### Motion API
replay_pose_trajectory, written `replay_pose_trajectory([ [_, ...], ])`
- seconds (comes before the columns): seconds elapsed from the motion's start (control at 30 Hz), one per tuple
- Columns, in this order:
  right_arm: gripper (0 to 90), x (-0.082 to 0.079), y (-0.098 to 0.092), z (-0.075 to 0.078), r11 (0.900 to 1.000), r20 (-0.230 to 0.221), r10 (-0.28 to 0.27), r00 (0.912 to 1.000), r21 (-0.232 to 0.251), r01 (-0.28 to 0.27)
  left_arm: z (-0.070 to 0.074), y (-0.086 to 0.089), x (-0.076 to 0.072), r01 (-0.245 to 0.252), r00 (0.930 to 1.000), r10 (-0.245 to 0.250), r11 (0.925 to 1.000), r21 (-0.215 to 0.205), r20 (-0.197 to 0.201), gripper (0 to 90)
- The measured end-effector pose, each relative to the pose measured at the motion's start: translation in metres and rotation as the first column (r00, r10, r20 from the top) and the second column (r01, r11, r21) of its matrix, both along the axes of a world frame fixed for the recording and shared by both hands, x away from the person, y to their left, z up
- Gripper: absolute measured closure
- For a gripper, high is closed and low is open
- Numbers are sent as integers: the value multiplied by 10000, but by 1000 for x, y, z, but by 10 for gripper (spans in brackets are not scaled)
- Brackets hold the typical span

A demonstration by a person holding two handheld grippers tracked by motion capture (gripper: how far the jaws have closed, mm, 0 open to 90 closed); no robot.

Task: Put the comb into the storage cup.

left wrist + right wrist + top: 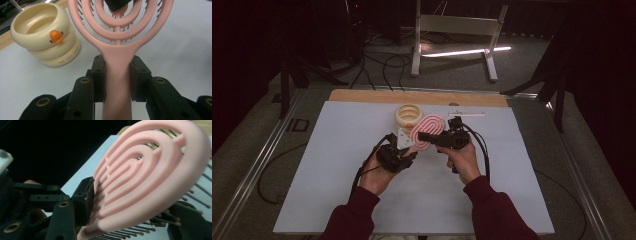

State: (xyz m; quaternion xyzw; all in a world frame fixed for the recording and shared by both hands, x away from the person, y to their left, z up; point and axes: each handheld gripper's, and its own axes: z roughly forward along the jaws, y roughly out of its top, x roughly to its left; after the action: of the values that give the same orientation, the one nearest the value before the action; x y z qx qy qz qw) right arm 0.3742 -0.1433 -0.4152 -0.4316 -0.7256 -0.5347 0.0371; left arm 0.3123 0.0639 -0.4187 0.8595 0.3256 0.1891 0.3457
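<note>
- High view: a person in dark red sleeves works over a pale sheet on the table. The left gripper holds the handle of a pink brush, whose oval head points toward one o'clock. The right gripper comes in from three o'clock and meets that head. A cream ringed cup stands at about eleven o'clock from the brush head, just beside it.
- Left gripper view: the two black jaws are clamped on the brush handle, one pad on each side. The cup, with an orange beak on its front, sits at ten o'clock on the sheet. A dark jaw tip of the right gripper pokes in at twelve o'clock, at the head's inner rings.
- Right gripper view: the brush head lies between the jaws; one pad touches the ribbed pink face at nine o'clock, the other is against the bristle side at four o'clock, gripping it.
</note>
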Motion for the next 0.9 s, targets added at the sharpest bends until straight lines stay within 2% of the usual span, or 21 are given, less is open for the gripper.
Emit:
replay_pose_trajectory([
  [0.13,482,1,0,-1,9999,-152,-22,9999,171,24,-1,0,0,10,10000,-10,10000,-11,-5,699],
  [0.2,509,1,1,-2,9992,-407,193,9990,363,-178,-3,0,-1,48,10000,-48,10000,-15,17,699],
  [0.37,531,1,2,-2,9990,-554,116,9984,430,-92,-3,-1,-1,17,10000,-17,10000,-5,43,699],
  [0.47,553,1,2,-2,9986,-566,183,9982,502,-154,-4,-1,-1,26,10000,-27,10000,61,61,699],
  [0.57,592,0,3,-2,9976,-488,524,9974,485,-500,-5,-1,-1,37,10000,-38,9999,97,42,698],
  [0.67,613,-2,4,0,9976,-595,529,9968,471,-501,-7,-3,0,34,10000,-34,9999,106,8,698],
  [0.73,617,-3,5,0,9982,-512,485,9975,382,-466,-7,-3,0,56,10000,-56,10000,52,-35,698],
  [0.9,633,-5,6,2,9979,-472,410,9980,512,-385,-7,-3,1,4,10000,-4,10000,-28,-76,696],
])
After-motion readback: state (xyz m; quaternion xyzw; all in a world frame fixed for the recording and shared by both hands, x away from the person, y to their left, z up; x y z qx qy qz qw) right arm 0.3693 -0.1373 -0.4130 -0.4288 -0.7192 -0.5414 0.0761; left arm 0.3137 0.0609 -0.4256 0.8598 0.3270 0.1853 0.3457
